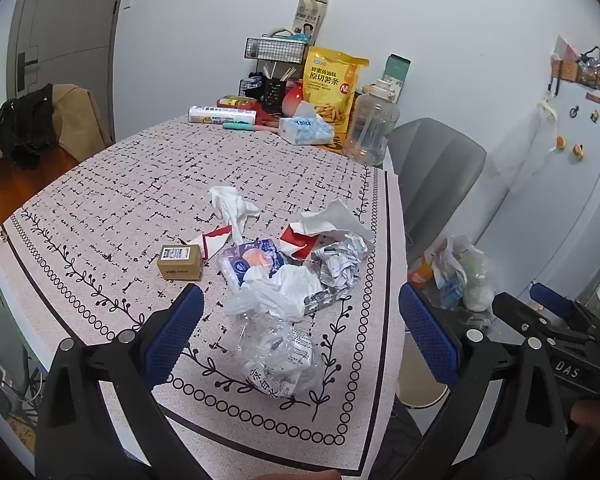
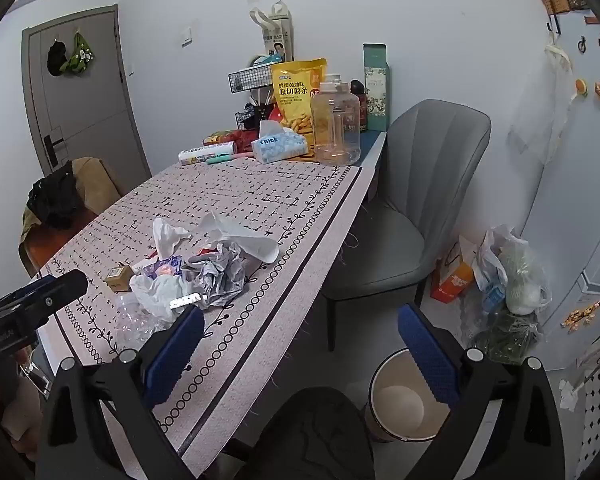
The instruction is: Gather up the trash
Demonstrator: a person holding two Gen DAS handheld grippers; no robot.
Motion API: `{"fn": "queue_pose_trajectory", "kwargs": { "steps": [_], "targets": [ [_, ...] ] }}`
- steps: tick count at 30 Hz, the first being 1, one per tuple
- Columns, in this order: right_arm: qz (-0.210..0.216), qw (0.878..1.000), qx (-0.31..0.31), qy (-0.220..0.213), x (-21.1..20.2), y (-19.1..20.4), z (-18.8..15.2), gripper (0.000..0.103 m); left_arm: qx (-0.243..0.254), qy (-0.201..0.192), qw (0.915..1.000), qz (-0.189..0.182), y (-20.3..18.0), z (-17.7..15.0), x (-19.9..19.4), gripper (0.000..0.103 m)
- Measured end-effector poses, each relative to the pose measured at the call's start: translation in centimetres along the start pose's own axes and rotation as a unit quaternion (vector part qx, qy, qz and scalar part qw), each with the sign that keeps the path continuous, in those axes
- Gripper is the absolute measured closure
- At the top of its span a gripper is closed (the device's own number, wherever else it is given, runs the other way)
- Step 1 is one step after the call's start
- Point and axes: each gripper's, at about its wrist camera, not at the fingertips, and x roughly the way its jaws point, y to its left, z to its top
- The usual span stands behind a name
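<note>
On the patterned surface (image 1: 100,216), left wrist view: trash pile lies near the front edge, comprising a crushed clear bottle (image 1: 280,348), white plastic bag (image 1: 288,288), crumpled paper (image 1: 340,264), tissue (image 1: 232,204) and a small cardboard box (image 1: 180,262). Left tongs (image 1: 300,328) spread fully wide, nothing between the blue pads, poised above the bottle without touching it. Right wrist view: right tongs (image 2: 300,344) equally wide and empty, hanging past the surface edge, between it and the bin (image 2: 404,400) on the floor. Bin interior looks empty. Judgement: collection not yet started; every piece remains on the surface, none gripped, all transfers to the bin outstanding. Snack bag (image 2: 296,92) and jug (image 2: 336,128) at the far end appear not to be trash.
</note>
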Motion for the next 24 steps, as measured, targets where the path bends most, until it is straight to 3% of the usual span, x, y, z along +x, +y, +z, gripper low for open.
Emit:
{"fn": "queue_pose_trajectory", "kwargs": {
  "steps": [24],
  "targets": [
    [-0.012,1.0,0.004,0.0,0.1,-0.4,-0.1,0.008,0.011,-0.002,0.9999,-0.011,-0.8,-0.1,0.3,0.006]
  ]
}}
